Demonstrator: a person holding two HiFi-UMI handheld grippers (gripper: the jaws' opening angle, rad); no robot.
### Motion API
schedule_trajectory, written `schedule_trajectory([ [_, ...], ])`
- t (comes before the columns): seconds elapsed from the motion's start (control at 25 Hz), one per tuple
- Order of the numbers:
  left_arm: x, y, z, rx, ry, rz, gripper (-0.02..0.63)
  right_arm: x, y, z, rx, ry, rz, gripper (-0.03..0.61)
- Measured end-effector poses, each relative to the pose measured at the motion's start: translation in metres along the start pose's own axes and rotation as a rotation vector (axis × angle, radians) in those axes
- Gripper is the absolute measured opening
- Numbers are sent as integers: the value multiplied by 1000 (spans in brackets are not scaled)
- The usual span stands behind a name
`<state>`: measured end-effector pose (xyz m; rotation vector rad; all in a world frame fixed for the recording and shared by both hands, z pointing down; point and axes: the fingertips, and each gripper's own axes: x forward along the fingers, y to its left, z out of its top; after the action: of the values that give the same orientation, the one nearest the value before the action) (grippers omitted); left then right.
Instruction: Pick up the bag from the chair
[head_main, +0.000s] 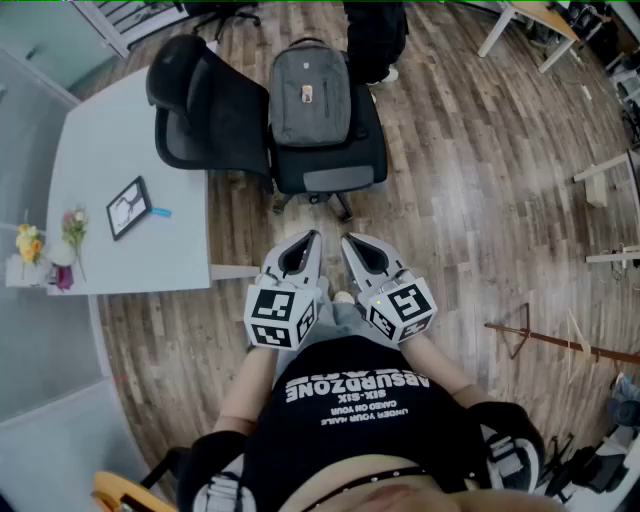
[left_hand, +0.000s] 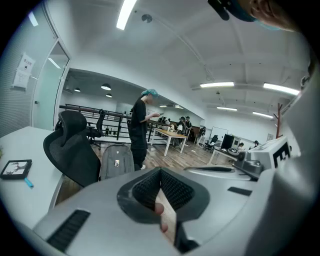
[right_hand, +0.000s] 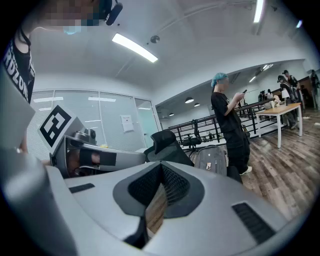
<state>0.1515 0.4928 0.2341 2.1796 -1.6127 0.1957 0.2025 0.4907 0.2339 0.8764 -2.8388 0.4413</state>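
A grey backpack (head_main: 310, 95) stands upright on the seat of a black office chair (head_main: 335, 165) ahead of me. The chair's backrest (head_main: 195, 105) is turned to the left. My left gripper (head_main: 312, 240) and right gripper (head_main: 347, 242) are held side by side close to my body, well short of the chair. Both are shut with nothing between the jaws. The left gripper view shows its jaws (left_hand: 160, 171) closed, with the backpack (left_hand: 116, 161) far beyond them. The right gripper view shows its jaws (right_hand: 161, 166) closed too, with the backpack (right_hand: 212, 159) in the distance.
A white table (head_main: 130, 150) at the left carries a framed picture (head_main: 129, 207) and small flowers (head_main: 45, 245). A person in black (head_main: 375, 35) stands right behind the chair. A wooden stand (head_main: 540, 335) lies at the right on the wood floor.
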Motion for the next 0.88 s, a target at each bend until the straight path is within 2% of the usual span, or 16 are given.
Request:
schedule_trajectory([
  [0.16,9,25,6,-9,29,-9,18,25,-1,5,11,18,-2,15],
  [0.52,46,113,36,-10,49,-21,18,118,-18,26,-7,37,-39,15],
  [0.88,81,176,57,11,77,-106,17,199,-25,47,8,-4,-78,17],
])
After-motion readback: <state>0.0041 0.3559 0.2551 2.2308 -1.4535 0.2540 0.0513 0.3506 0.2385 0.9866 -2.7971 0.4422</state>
